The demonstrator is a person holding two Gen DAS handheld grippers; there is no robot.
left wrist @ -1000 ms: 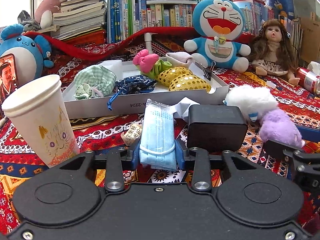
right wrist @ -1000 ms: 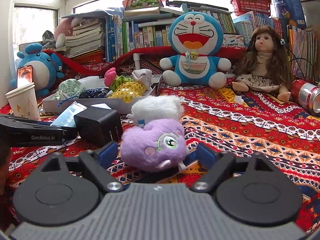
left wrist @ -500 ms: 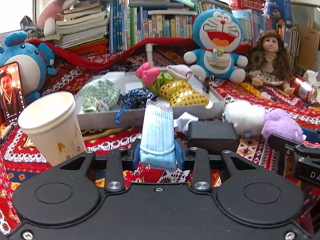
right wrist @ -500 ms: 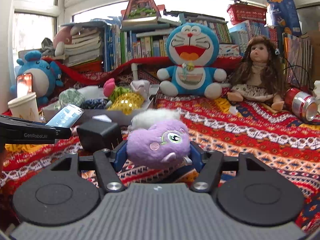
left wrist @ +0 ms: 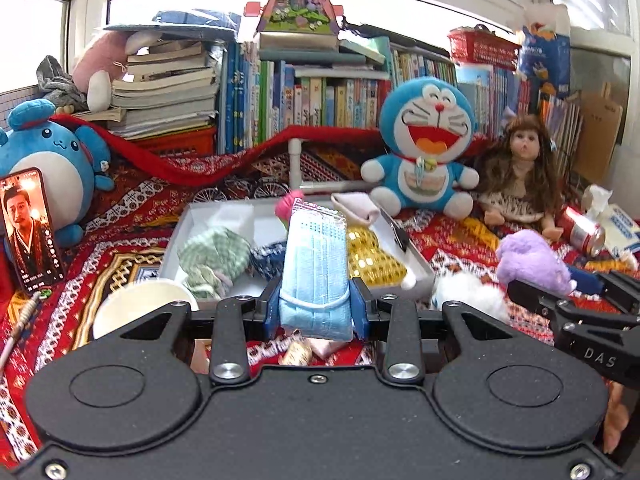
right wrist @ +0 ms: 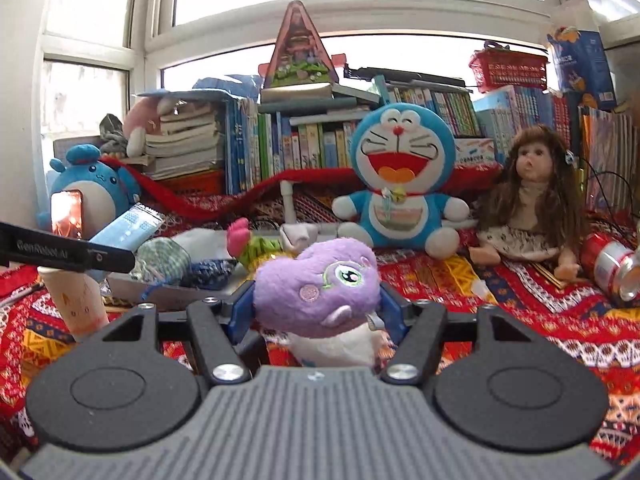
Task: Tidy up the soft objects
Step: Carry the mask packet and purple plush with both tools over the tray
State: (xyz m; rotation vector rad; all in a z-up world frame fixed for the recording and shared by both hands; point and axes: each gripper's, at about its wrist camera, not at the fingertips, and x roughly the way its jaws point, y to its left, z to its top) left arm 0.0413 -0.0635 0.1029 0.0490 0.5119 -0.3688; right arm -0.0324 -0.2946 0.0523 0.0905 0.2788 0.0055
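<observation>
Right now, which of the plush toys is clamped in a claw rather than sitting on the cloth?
The small purple plush, squeezed in the right claw. The blue cat plush and round blue plush sit untouched at the back.

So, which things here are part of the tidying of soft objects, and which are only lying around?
Part of the job:
- face mask pack, held in the left gripper
- purple plush toy, held in the right gripper
- white tray with soft items inside
- white fluffy toy

Only lying around:
- paper cup
- phone
- drink can
- doll
- books
</observation>
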